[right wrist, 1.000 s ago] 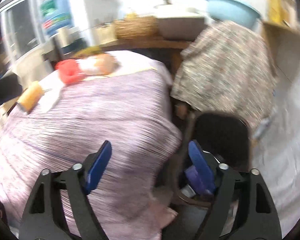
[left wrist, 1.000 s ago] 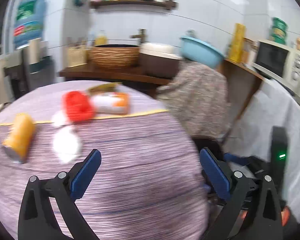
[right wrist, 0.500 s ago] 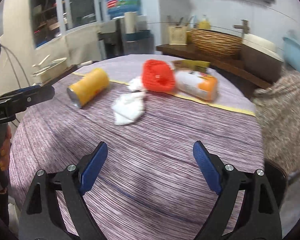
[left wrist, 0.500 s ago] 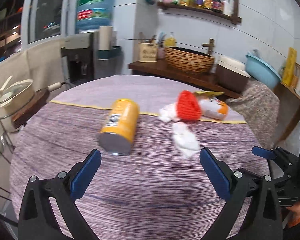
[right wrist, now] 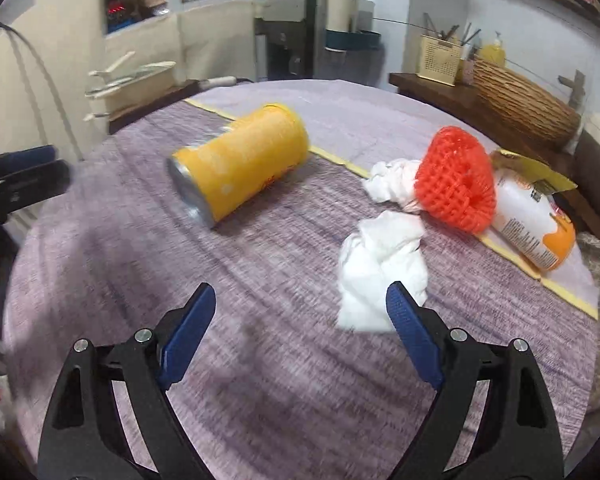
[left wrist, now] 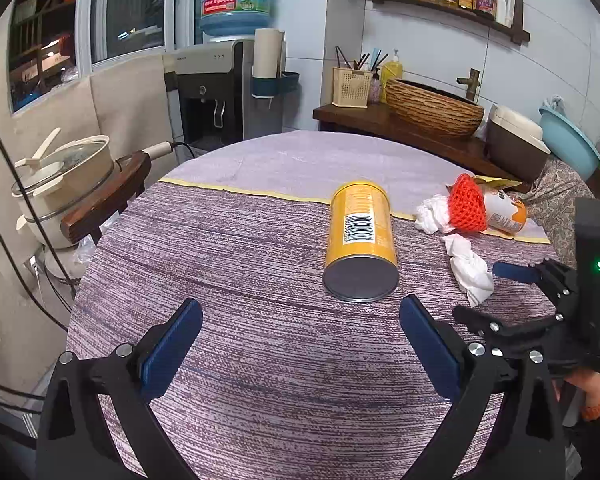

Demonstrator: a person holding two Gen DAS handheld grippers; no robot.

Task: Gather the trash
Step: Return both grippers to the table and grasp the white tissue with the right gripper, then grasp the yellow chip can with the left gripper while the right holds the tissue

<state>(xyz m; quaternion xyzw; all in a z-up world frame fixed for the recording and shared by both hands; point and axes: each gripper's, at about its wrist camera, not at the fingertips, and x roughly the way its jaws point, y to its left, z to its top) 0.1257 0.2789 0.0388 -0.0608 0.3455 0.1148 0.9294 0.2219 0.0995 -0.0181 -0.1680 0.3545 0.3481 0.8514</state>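
On the round table's purple cloth (left wrist: 240, 360) lies a yellow can (left wrist: 360, 240) (right wrist: 240, 160) on its side. To its right sit two crumpled white tissues, one near (left wrist: 470, 268) (right wrist: 380, 268) and one farther back (left wrist: 432, 212) (right wrist: 392, 184), a red foam net (left wrist: 466, 208) (right wrist: 456, 180) and a white and orange bottle (left wrist: 504, 212) (right wrist: 536, 228) lying flat. My left gripper (left wrist: 300, 336) is open, just short of the can's metal end. My right gripper (right wrist: 300, 320) is open over bare cloth, its right finger beside the near tissue. Both are empty.
A yellow wrapper (right wrist: 540, 168) lies behind the bottle. A pot (left wrist: 60, 176) sits on a side stand to the left. Behind the table are a water dispenser (left wrist: 220, 92), a counter with a wicker basket (left wrist: 432, 108) and a blue basin (left wrist: 568, 140).
Both grippers have swung left from the table's right edge to face the trash. The can and tissues now sit close in front of them. Both grippers stayed open.
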